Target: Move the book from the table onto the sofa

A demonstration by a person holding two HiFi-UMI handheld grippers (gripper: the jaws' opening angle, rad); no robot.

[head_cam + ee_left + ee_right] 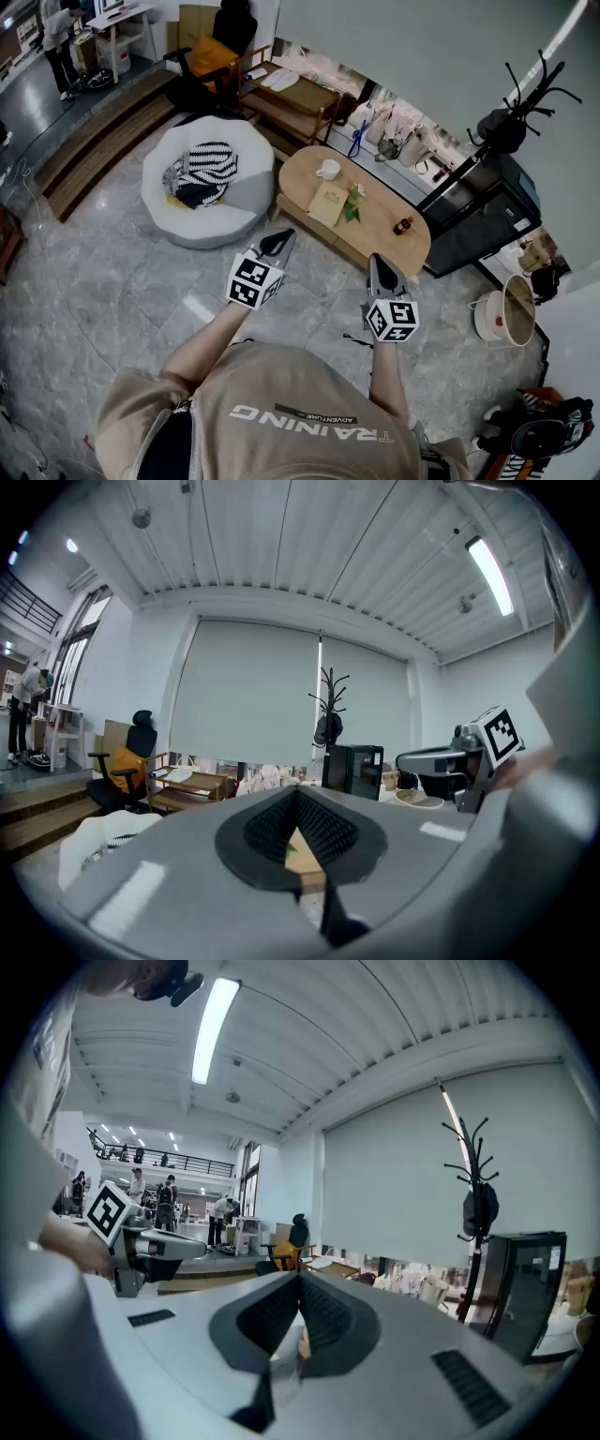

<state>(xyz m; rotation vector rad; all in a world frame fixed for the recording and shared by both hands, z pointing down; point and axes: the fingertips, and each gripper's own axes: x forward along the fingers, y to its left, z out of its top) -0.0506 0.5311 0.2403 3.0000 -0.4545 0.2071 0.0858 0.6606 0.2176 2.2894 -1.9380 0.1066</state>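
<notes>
While the book is lying on the far table, I am holding left gripper and right gripper clenched, empty.

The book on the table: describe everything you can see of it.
The thin, tan-covered book lies flat and closed on the oval light wooden table, left of its middle in the head view. Its cover print is too small to read. A green leafy sprig lies at its right edge, touching or nearly so. A white mug stands apart beyond it. Nothing holds it.
</notes>
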